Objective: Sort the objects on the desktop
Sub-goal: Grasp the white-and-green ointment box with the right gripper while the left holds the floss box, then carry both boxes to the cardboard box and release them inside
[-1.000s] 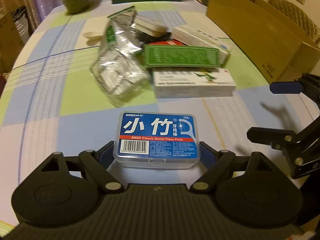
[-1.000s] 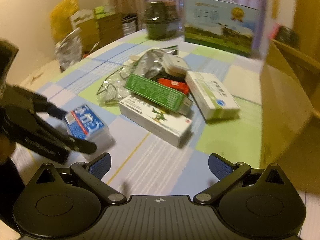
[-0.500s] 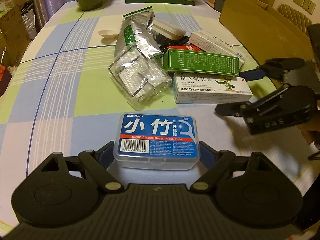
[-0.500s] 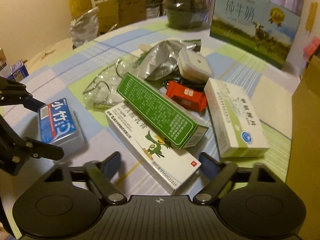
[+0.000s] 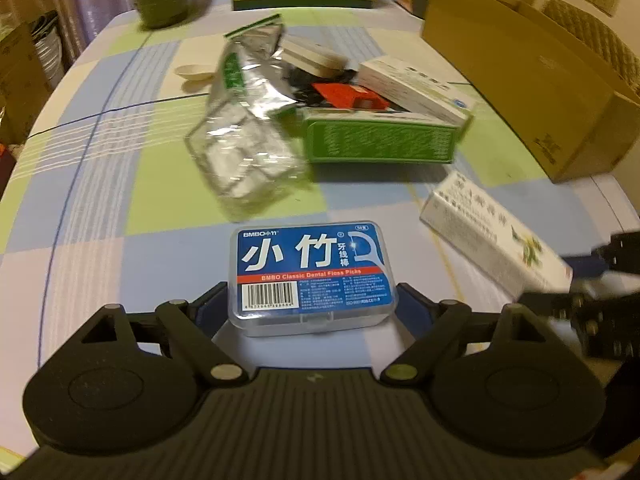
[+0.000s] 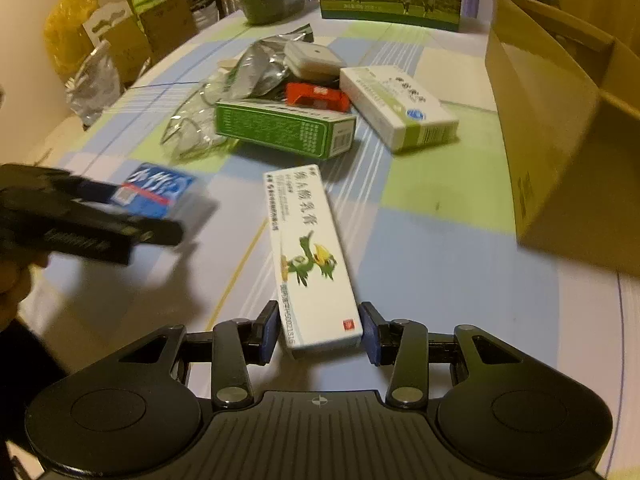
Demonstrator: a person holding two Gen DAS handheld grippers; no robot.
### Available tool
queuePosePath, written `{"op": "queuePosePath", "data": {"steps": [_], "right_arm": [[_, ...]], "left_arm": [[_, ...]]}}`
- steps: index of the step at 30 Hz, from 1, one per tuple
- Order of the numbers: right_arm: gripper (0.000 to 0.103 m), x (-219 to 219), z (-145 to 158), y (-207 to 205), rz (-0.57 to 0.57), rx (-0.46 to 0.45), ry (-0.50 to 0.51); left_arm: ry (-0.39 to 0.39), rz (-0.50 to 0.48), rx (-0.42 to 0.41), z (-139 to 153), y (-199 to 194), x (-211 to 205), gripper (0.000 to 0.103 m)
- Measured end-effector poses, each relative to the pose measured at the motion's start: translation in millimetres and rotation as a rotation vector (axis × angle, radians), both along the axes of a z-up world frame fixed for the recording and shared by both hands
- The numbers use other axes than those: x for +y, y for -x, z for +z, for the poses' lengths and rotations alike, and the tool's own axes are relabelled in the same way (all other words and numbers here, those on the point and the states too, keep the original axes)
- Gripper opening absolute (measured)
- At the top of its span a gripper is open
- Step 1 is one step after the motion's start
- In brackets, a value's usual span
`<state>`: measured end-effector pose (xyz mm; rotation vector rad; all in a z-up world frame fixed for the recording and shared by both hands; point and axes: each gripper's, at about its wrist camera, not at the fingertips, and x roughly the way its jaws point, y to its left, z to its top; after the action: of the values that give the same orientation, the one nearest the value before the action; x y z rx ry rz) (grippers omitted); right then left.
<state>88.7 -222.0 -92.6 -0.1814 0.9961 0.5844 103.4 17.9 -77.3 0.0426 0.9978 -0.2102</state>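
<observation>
Blue-labelled clear plastic floss-pick box (image 5: pixel 312 276) sits clamped in the left gripper (image 5: pixel 312 308); only the right wrist view shows the right gripper (image 6: pixel 318 330) pinching the long white carton (image 6: pixel 310 256), with bare checked tablecloth (image 6: pixel 440 248) beside it.

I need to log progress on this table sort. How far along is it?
Early. Nothing looks put away yet. In hand: the left gripper holds the blue floss box, and the right gripper is clamped on the long white box, pulled clear of the pile. Left on the table: green box, white-green box, red packet, foil bag, clear bag.
</observation>
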Motion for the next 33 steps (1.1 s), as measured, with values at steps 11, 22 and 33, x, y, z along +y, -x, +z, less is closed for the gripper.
{"op": "queuePosePath", "data": {"steps": [11,22,33], "right_arm": [[0.066,-0.1,1.5,6.0,0.02,-0.12,-0.013],[0.056,32.2,-13.0,-11.0,0.132,-0.153,0.036],[0.035,5.9,11.4,-5.3,0.023,-0.167,-0.044]], "left_arm": [[-0.009,0.049,-0.021,-1.9,-0.9,-11.8,0.085],[-0.001,0.079,-0.021,-0.6,-1.9,-2.3,0.084],[0.026,0.028,-0.059,20.9,6.5,-18.2,0.084]]}}
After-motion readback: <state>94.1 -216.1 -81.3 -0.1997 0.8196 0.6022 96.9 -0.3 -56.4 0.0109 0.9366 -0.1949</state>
